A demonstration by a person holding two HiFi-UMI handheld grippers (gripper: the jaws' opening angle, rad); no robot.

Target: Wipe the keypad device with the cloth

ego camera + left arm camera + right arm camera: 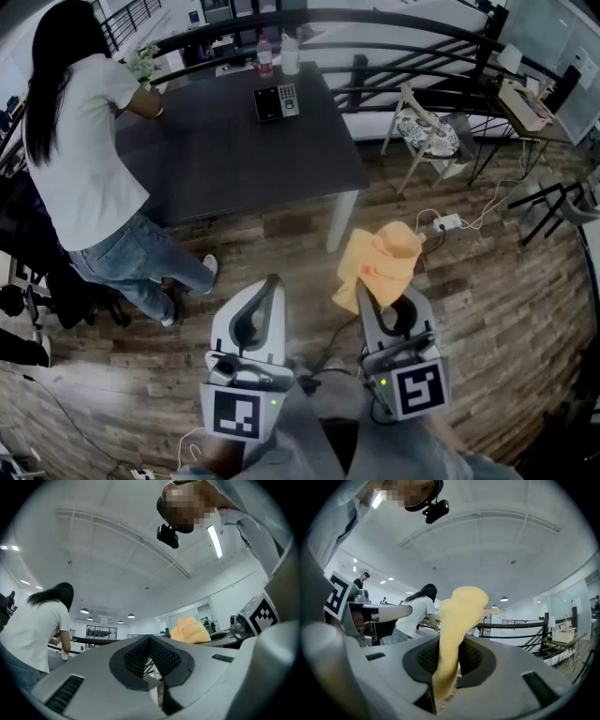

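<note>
The keypad device, dark with a grey key block, lies near the far end of a dark table, well ahead of both grippers. My right gripper is shut on an orange cloth, which stands up bunched above its jaws over the wooden floor. In the right gripper view the cloth rises from between the black pads. My left gripper is held beside it, shut and holding nothing; its pads meet at the tip. The cloth also shows to the right in the left gripper view.
A person in a white T-shirt and jeans stands bent over the table's left side. Two bottles stand at the table's far edge. A white chair, a power strip with cables and a black railing lie to the right.
</note>
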